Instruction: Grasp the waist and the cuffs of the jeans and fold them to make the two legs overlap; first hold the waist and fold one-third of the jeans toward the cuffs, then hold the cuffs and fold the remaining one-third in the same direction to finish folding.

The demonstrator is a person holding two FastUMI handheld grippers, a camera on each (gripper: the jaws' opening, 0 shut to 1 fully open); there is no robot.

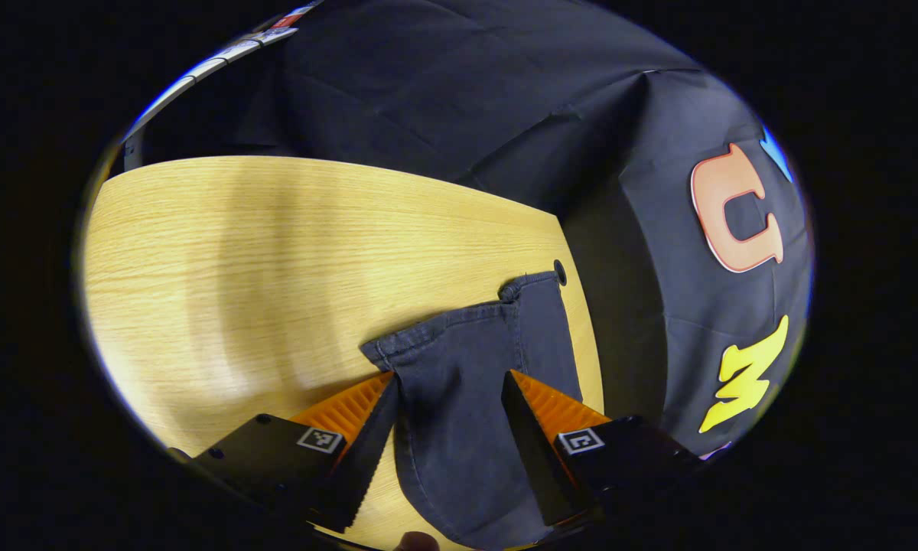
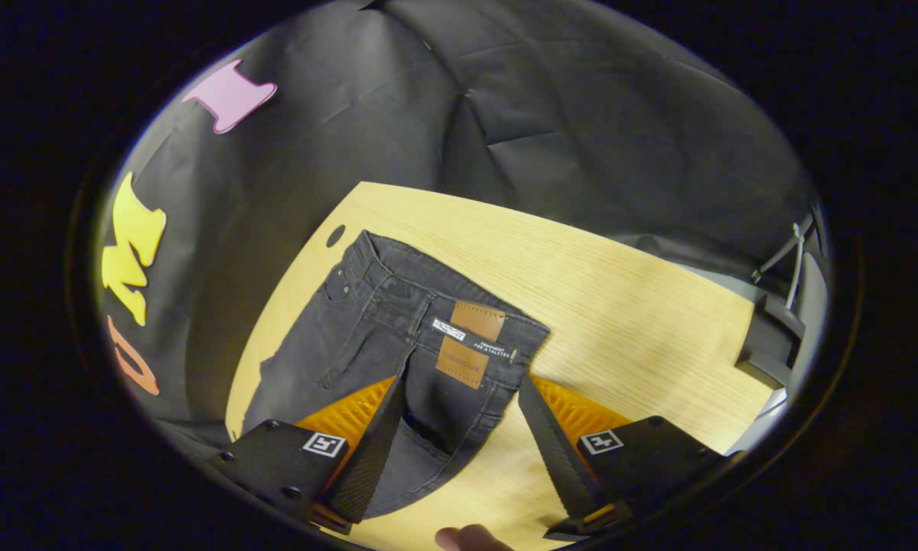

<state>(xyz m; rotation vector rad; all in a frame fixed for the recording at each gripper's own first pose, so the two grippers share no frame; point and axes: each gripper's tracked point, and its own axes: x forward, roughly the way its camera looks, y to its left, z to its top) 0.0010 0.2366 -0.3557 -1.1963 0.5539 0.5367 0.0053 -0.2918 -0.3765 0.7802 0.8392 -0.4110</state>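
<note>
Dark grey jeans lie flat on the wooden table [image 1: 237, 252]. In the left gripper view the cuff end of the jeans [image 1: 459, 360] reaches toward the table's right edge, one cuff hem [image 1: 428, 327] set a little behind the other [image 1: 532, 285]. My left gripper [image 1: 449, 376] is open, its fingers on either side of that leg cloth. In the right gripper view the waist of the jeans [image 2: 398, 306] shows its brown leather patch [image 2: 477, 320] and a white label. My right gripper [image 2: 463, 380] is open and straddles the waistband below the patch.
A small round hole [image 1: 559, 270] sits in the table near the cuffs, and the same hole [image 2: 335, 234] shows by the waist. The table edge [image 1: 581, 321] runs close along the jeans. Grey equipment [image 2: 773, 337] stands past the far corner. A fingertip [image 2: 467, 538] shows at the bottom.
</note>
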